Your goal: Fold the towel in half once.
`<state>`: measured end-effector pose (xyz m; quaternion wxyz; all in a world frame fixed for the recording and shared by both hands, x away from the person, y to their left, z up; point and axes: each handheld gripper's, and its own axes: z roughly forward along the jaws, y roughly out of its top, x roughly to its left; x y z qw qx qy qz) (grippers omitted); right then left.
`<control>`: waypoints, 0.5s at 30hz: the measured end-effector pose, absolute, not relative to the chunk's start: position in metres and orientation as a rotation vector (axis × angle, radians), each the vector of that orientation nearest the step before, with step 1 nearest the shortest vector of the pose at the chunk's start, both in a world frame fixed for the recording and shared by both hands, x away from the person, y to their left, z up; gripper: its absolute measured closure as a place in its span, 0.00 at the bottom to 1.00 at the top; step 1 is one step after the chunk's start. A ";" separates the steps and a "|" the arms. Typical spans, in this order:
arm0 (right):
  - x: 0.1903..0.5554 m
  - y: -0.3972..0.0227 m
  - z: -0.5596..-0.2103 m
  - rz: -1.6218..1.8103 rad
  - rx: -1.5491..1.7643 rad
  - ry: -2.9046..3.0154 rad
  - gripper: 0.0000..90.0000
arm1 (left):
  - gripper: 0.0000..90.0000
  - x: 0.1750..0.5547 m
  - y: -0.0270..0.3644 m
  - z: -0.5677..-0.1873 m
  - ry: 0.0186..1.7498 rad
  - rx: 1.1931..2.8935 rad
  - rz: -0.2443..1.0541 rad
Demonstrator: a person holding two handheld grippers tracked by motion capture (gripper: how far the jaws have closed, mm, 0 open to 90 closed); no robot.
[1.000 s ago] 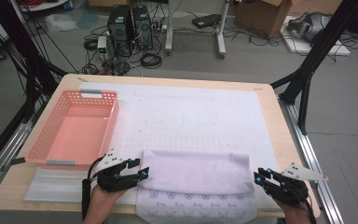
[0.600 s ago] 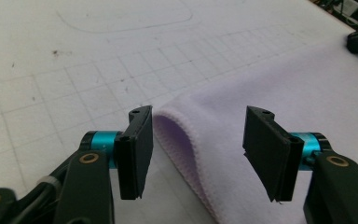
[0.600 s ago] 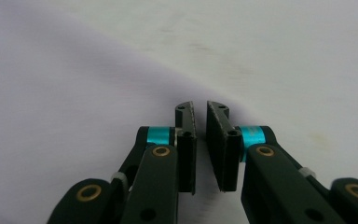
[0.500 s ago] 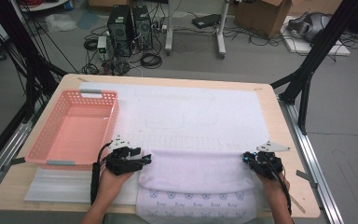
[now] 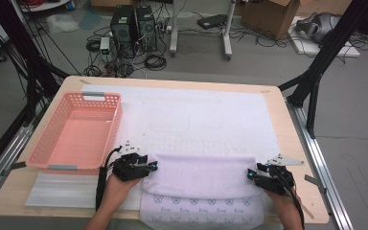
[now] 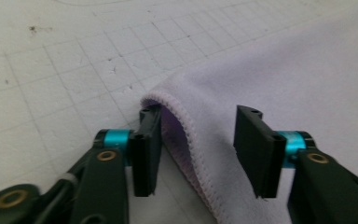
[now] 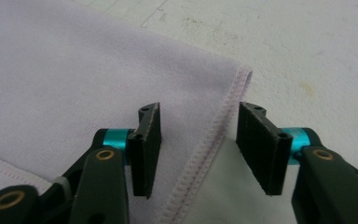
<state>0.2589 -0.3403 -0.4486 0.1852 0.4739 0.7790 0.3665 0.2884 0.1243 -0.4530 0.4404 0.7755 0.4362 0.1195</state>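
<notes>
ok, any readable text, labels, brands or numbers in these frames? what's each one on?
Nothing legible.
Lavender cloth: the patterned layer nearest the person carries small dark marks and butterfly-like motifs, possibly words, too small and blurred to read.
White mat: faint grid lines and outlines, no readable characters.
Pink basket: no label visible.
Computer towers on the floor: no readable brand.

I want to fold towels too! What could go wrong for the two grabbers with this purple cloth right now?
1. The left gripper has closed a little, but its jaws are apart around the lilac cloth hem. Lifting now could leave that corner behind.
2. The right gripper has just opened over its stitched corner, so that side lies loose too, and the fold may come out crooked.
3. The pink basket sits close beside the left hand; a wide swing might bump it.
</notes>
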 end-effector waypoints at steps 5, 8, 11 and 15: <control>0.258 -0.336 -0.447 1.075 1.346 2.236 0.93 | 0.94 0.285 0.119 -0.453 1.069 1.951 0.322; 0.259 -0.339 -0.448 1.109 1.377 2.240 0.95 | 0.95 0.287 0.120 -0.452 1.087 1.936 0.301; 0.261 -0.340 -0.446 1.099 1.330 2.236 0.96 | 0.96 0.295 0.121 -0.446 1.106 1.898 0.301; 0.273 -0.342 -0.438 1.140 1.310 2.196 0.96 | 0.96 0.313 0.120 -0.429 1.108 1.860 0.327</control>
